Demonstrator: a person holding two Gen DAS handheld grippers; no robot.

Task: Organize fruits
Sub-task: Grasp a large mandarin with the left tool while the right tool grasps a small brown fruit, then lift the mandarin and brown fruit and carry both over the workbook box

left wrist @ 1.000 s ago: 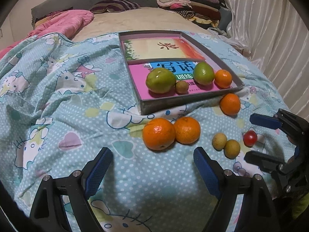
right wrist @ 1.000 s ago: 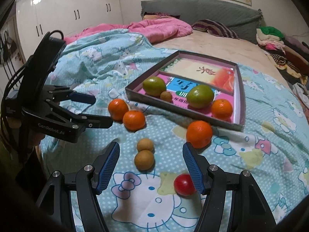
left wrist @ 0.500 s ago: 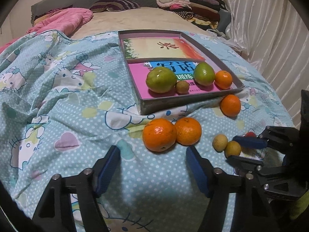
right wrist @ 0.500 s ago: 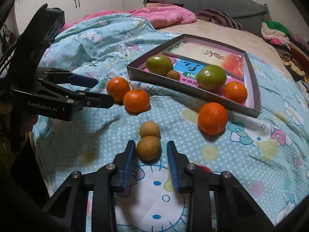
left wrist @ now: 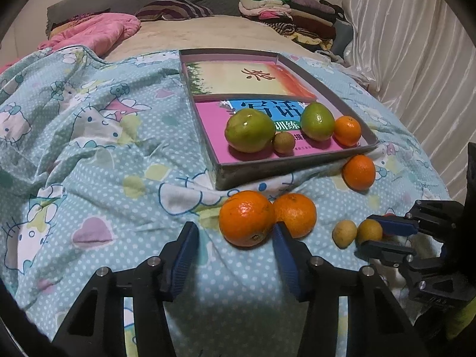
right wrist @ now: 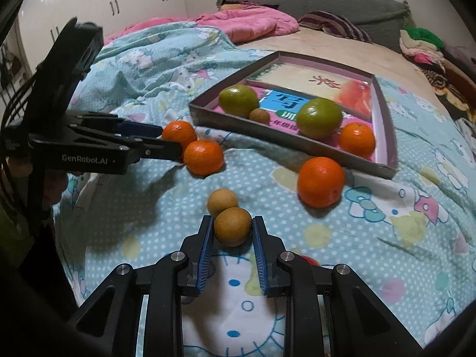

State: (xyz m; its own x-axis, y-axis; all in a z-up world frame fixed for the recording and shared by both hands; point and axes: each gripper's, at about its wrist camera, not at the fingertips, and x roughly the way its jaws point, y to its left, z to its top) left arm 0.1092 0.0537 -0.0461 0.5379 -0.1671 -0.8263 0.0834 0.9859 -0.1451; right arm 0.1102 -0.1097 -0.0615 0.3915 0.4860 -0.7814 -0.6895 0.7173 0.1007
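A shallow grey box [left wrist: 291, 170] on the bed holds two green fruits [left wrist: 250, 130], a small brown fruit [left wrist: 284, 142] and an orange [left wrist: 347, 129]. Three oranges lie loose in front of it. My left gripper [left wrist: 235, 239] is open, its fingers on either side of the nearest orange [left wrist: 246, 217]. My right gripper [right wrist: 233, 229] is shut on a small brown fruit [right wrist: 232, 230], with a second brown fruit [right wrist: 222, 201] just behind it. A red fruit [right wrist: 308, 260] is mostly hidden under the right finger.
The blue cartoon-print quilt [left wrist: 89, 148] covers the bed. A pink blanket [right wrist: 253, 23] and striped pillow [left wrist: 175, 7] lie at the head. Folded clothes [left wrist: 276, 6] are stacked at the far right by a curtain [left wrist: 416, 44]. The third loose orange [right wrist: 320, 182] sits by the box's near corner.
My right gripper moved forward and closed onto the near brown fruit. My left gripper moved up to the near orange and narrowed around it.
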